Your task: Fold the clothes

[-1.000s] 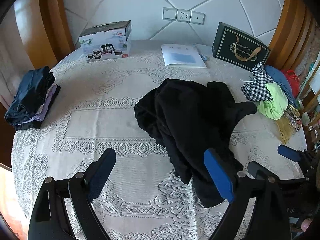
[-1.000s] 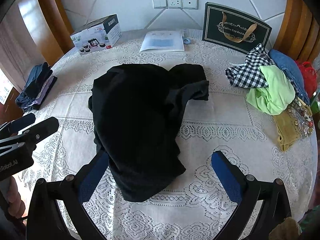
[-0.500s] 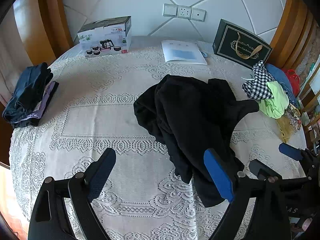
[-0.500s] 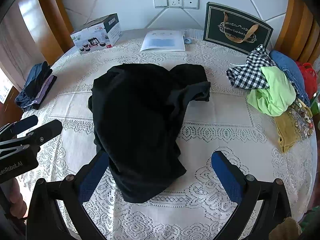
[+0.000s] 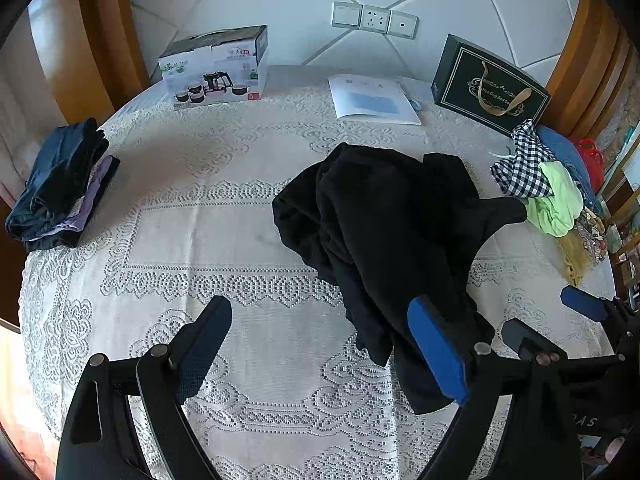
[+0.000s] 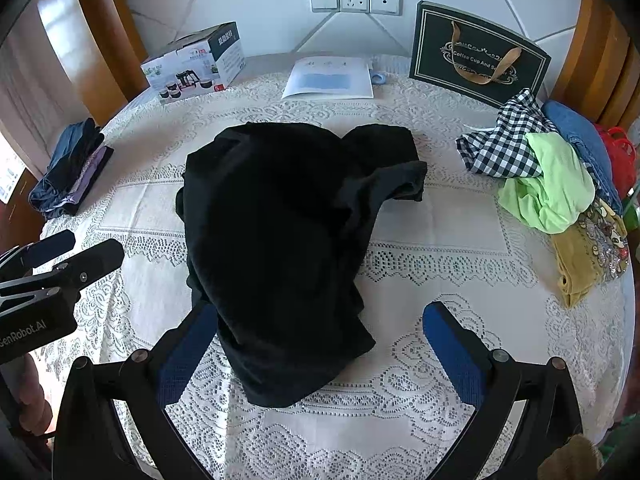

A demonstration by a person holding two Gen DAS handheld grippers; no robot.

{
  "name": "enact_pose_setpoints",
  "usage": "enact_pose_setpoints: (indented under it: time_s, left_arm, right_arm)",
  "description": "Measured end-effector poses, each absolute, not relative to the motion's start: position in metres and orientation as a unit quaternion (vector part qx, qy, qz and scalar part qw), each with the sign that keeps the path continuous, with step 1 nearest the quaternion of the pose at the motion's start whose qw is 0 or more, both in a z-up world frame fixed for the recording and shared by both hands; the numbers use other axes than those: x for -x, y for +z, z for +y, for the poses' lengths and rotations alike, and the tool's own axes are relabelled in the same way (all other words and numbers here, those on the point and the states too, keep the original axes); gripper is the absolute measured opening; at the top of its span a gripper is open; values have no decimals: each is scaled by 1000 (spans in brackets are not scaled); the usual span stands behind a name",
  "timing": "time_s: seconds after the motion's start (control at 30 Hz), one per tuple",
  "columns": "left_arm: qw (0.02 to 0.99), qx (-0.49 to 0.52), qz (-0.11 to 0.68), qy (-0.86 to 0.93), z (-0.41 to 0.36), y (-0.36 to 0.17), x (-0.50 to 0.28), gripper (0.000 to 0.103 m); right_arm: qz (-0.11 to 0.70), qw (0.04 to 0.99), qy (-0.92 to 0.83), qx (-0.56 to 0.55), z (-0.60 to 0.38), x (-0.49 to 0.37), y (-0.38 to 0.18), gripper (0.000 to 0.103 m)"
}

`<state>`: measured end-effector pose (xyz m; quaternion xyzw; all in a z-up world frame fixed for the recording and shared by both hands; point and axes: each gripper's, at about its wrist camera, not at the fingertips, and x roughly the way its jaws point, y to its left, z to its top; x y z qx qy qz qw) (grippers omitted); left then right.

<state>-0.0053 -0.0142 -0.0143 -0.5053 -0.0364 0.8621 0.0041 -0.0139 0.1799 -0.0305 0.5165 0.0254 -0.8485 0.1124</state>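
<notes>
A crumpled black garment [image 5: 392, 232] [image 6: 288, 232] lies in a heap in the middle of the round table, on the white lace tablecloth [image 5: 208, 240] [image 6: 440, 248]. My left gripper [image 5: 320, 344] is open at the near edge, with the garment's near hem just inside its right finger. My right gripper [image 6: 316, 348] is open too, its fingers on either side of the garment's near end, holding nothing. The left gripper [image 6: 60, 256] also shows at the left edge of the right wrist view, and the right gripper [image 5: 552, 320] at the right of the left wrist view.
Folded dark and lilac clothes [image 5: 60, 184] [image 6: 70, 168] are stacked at the table's left edge. A heap of unfolded clothes [image 5: 548, 188] [image 6: 548, 176], checked, green, blue and yellow, lies at the right. A teapot box [image 5: 216, 68], papers [image 5: 372, 100] and a black gift bag [image 6: 476, 56] stand along the back.
Both grippers have pulled back slightly, so the table contents sit a little higher and farther in the views. The black garment has not moved. Both grippers stay open.
</notes>
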Motion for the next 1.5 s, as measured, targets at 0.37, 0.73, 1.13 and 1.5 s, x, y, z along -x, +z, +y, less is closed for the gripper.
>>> enact_pose_setpoints:
  time_s: [0.37, 0.73, 1.13, 1.5]
  left_arm:
    - [-3, 515, -39, 856, -19, -22, 9, 91]
    - [-13, 532, -43, 846, -30, -42, 20, 91]
    - [-3, 571, -55, 819, -46, -101, 55, 91]
    - [44, 602, -26, 797, -19, -127, 66, 19]
  right_arm:
    - [31, 115, -845, -522, 177, 18, -35, 103]
    - [13, 114, -834, -540, 184, 32, -50, 103]
    - [8, 163, -778, -607, 170, 46, -99, 103]
    - [-10, 137, -787, -602, 202, 59, -101, 5]
